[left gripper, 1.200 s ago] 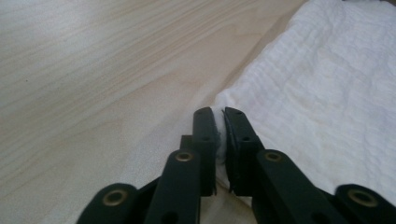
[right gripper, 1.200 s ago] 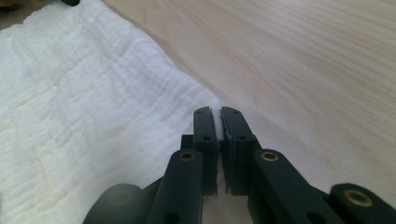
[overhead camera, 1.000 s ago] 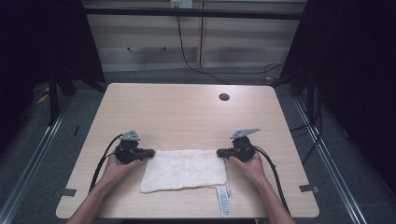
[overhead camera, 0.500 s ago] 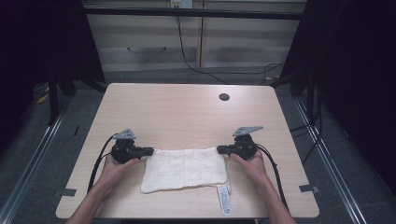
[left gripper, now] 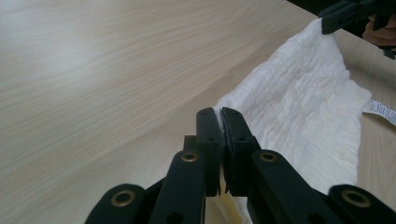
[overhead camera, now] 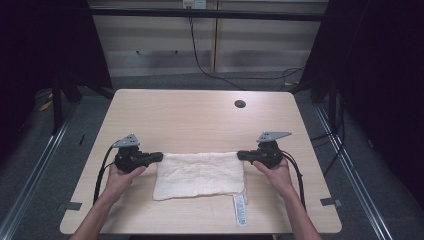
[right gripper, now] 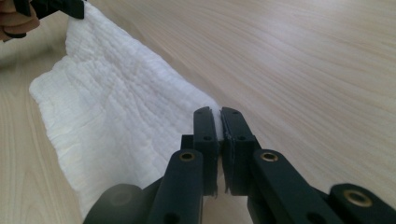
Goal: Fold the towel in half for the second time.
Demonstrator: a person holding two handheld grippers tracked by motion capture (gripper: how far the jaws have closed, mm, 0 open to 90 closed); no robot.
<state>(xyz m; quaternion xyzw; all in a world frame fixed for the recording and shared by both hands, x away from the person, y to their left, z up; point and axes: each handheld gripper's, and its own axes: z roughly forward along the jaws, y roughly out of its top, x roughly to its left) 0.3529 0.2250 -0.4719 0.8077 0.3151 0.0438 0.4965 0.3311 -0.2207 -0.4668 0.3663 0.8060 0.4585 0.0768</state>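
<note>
One white towel lies on the near half of the wooden table, stretched between the two grippers. The left gripper pinches its far left corner; the right gripper pinches its far right corner. In the left gripper view the jaws are pressed together on a thin edge of cloth, and the right gripper view shows the same on the other corner. Gripping both far corners keeps that edge taut and straight, so it lifts evenly; this reads as the set-up for a fold or a spread, with the far edge raised and the near edge lying on the table. The cloth sags a little between the corners and its body drapes down toward the person.

A care label sticks out from the near right corner, flat on the wood. A dark round hole sits in the table toward the far right, well apart from the towel.

Counts: one towel, one label, two grippers, two hands — left hand, right hand — one table, one hole. Each gripper carries one grey three-cornered plate and one trailing black cable.
</note>
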